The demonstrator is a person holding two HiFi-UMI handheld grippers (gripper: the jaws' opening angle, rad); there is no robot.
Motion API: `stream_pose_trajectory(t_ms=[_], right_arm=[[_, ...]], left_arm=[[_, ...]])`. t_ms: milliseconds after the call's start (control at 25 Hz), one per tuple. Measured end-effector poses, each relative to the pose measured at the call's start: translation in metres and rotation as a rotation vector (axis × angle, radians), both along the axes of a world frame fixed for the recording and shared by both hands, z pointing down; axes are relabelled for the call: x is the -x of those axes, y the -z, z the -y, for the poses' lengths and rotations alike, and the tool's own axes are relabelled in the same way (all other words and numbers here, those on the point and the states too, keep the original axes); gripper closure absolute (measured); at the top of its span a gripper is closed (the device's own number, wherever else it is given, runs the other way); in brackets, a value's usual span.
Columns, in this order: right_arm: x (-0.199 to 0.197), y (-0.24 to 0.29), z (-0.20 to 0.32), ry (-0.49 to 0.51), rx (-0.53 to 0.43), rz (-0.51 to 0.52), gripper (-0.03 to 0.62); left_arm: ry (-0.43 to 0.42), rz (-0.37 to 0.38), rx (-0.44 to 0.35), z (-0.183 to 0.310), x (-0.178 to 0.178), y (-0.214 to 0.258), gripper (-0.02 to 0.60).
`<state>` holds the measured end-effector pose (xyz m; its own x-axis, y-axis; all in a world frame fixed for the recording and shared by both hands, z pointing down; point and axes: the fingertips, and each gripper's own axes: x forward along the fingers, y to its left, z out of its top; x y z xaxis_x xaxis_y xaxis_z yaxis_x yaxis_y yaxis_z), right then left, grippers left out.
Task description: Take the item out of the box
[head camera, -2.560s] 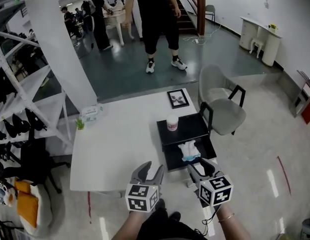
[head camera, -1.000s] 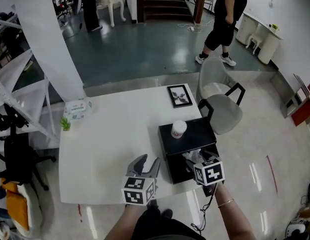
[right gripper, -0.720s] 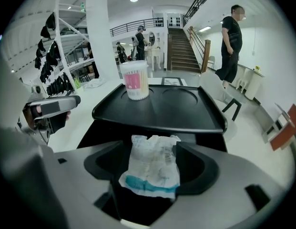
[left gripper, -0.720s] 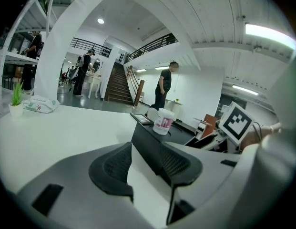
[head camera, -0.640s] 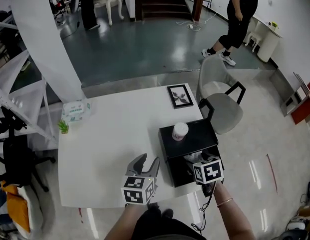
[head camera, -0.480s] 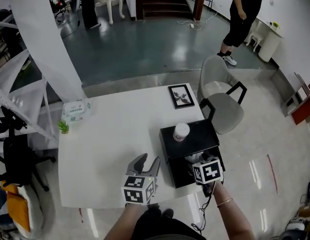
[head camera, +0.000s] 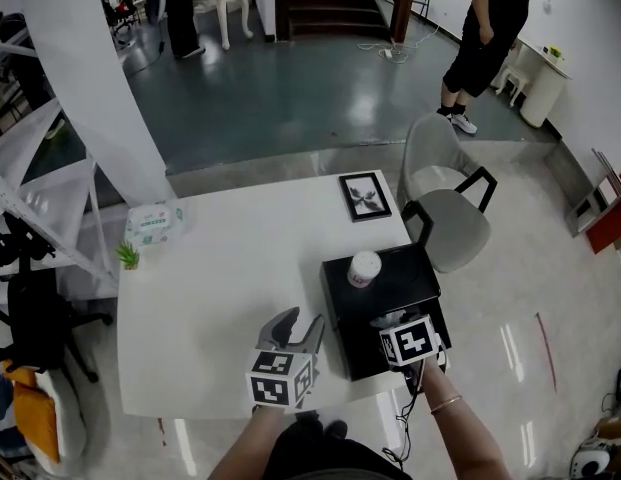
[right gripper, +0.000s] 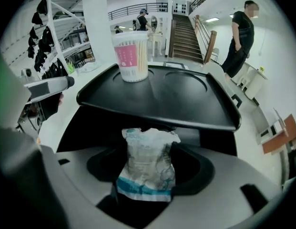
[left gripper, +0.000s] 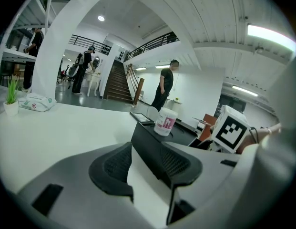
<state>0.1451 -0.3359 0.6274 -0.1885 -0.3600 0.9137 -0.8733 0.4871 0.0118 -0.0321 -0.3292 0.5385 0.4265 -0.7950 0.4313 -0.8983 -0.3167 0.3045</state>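
Note:
A black box [head camera: 390, 286] stands at the table's right front corner, its lower drawer [right gripper: 86, 123] pulled out toward me. A crumpled white packet with a teal band [right gripper: 148, 161] stands up in the drawer. My right gripper [right gripper: 148, 168] reaches into the drawer with the packet between its jaws; they are closing, and both pads touch its sides. In the head view that gripper [head camera: 395, 324] hides most of the packet. My left gripper [head camera: 296, 328] hovers open and empty over the table just left of the box [left gripper: 148, 138].
A white cup with a pink label [head camera: 364, 267] stands on the box's tray-like lid [right gripper: 186, 101]. A framed picture [head camera: 364, 197], a wipes pack [head camera: 152, 221] and a small plant [head camera: 128, 256] lie on the white table [head camera: 230, 268]. A grey chair [head camera: 445, 213] is to the right; a person [head camera: 490, 28] stands beyond.
My right gripper has gone further into the drawer, and its cube now covers the packet in the head view. The left gripper has barely moved. The person in the background walked right.

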Motion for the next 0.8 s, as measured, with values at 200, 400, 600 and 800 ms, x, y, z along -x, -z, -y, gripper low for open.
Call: stream_pose_trajectory(t_ms=[200, 400, 600, 800], right_arm=[[0.002, -0.002, -0.002, 0.029, 0.006, -0.009, 0.325], [0.002, 0.002, -0.003, 0.051, -0.028, -0.022, 0.367], [0.001, 0.008, -0.001, 0.058, -0.054, 0.0, 0.407], [-0.001, 0.02, -0.004, 0.052, -0.086, 0.029, 0.449]], left_arm=[[-0.004, 0.004, -0.005, -0.002, -0.002, 0.002, 0.419], [0.008, 0.017, -0.015, -0.007, 0.0, 0.008, 0.419], [0.019, 0.031, -0.016, -0.012, 0.004, 0.01, 0.419], [0.021, 0.027, -0.012, -0.017, 0.0, 0.012, 0.417]])
